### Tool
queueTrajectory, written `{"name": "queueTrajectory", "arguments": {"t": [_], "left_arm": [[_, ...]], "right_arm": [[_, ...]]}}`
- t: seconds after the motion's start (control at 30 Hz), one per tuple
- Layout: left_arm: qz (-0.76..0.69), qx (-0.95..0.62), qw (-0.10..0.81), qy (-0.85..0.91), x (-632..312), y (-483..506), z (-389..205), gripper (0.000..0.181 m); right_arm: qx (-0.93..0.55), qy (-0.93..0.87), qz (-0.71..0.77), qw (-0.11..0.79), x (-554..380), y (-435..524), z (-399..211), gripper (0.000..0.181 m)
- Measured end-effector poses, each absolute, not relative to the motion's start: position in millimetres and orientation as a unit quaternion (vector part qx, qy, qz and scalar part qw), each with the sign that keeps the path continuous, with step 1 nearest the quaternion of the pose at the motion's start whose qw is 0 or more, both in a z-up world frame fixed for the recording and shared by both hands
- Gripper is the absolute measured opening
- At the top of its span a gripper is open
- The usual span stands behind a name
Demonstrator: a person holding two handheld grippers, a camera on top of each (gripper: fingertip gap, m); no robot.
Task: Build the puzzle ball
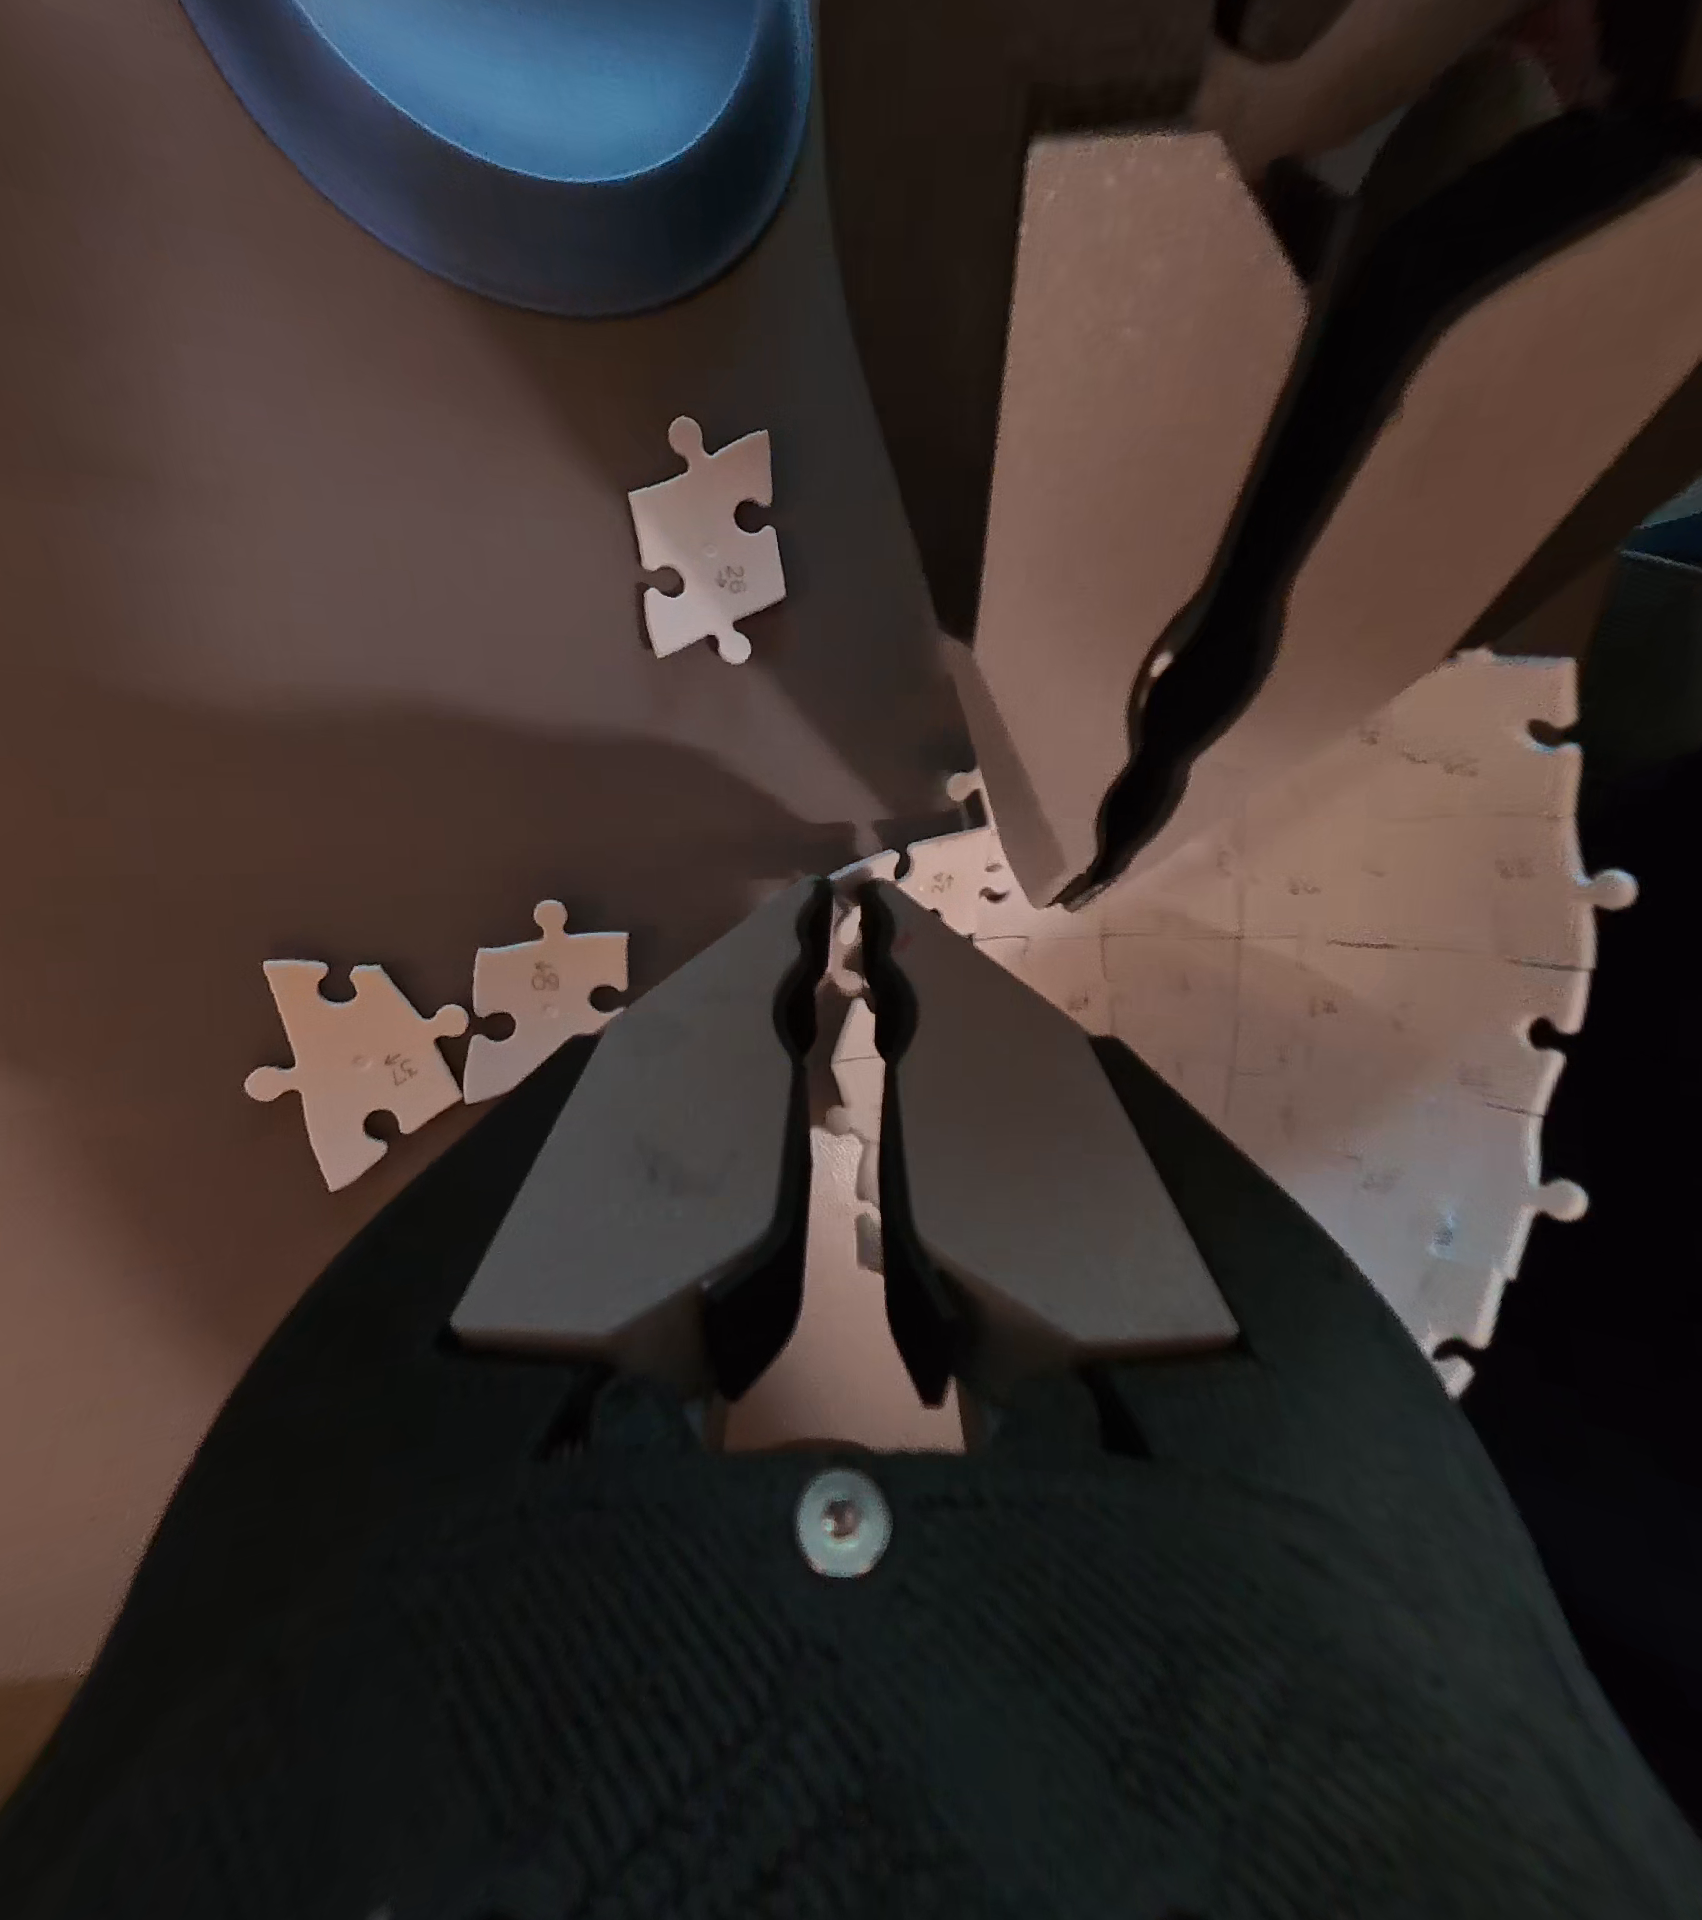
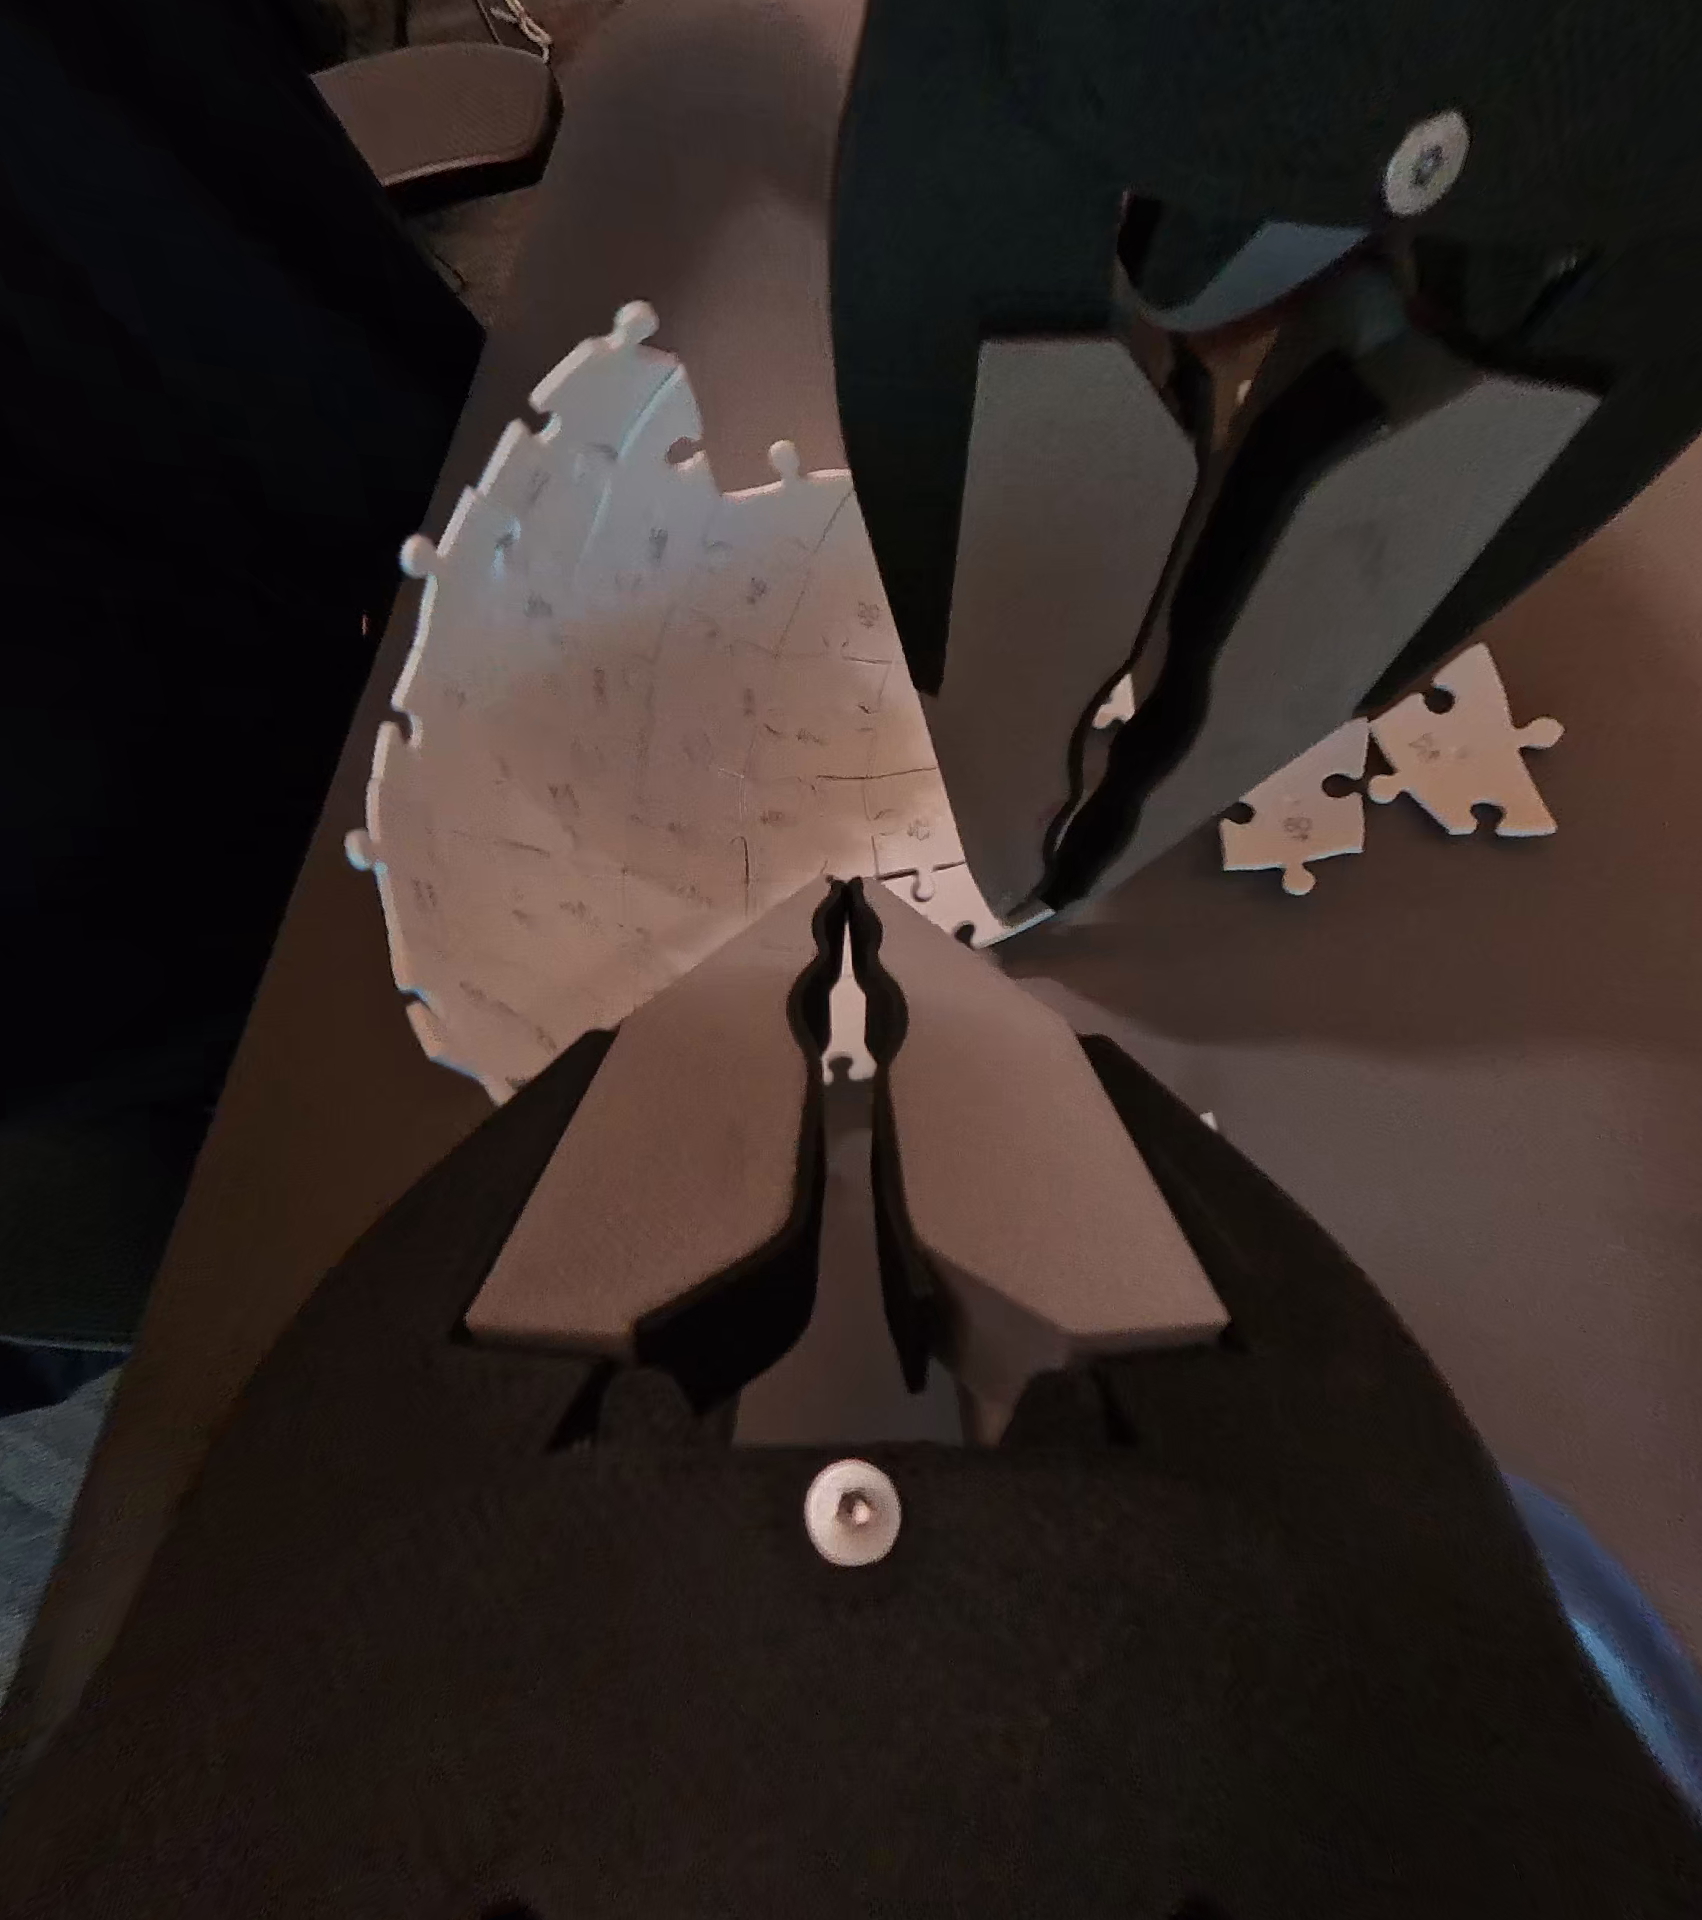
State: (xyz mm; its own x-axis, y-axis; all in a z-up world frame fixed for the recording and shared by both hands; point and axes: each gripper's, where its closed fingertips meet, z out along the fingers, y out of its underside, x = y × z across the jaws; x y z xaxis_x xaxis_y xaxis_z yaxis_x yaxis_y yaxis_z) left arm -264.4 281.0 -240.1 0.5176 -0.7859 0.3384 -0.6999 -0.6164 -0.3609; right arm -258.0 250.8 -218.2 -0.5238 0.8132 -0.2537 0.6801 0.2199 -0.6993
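Note:
The puzzle ball is a curved white shell of joined pieces, lying on the brown table with its inside facing up; it also shows in the right wrist view. My left gripper is at the shell's near-left rim, shut on a small white puzzle piece pinched at its tips. In the right wrist view it comes in from the upper right. My right gripper is shut and empty, tips down on the shell's inner face close to that piece; in the left wrist view it comes in from the upper right.
Three loose white pieces lie on the table: one apart and two side by side; the pair also shows in the right wrist view. A blue bowl stands at the far left. The table edge runs just past the shell. My left and right fingertips are right by each other. The blue bowl is about equally far from each gripper, around 12 cm.

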Motion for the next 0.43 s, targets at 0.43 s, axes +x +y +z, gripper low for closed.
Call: {"name": "queueTrajectory", "arguments": {"t": [0.43], "left_arm": [[-0.226,-0.836,0.061,0.497,-261.4,277.8,-242.2,0.004]], "right_arm": [[-0.478,-0.784,0.381,0.110,-256.0,246.5,-239.5,0.000]]}}
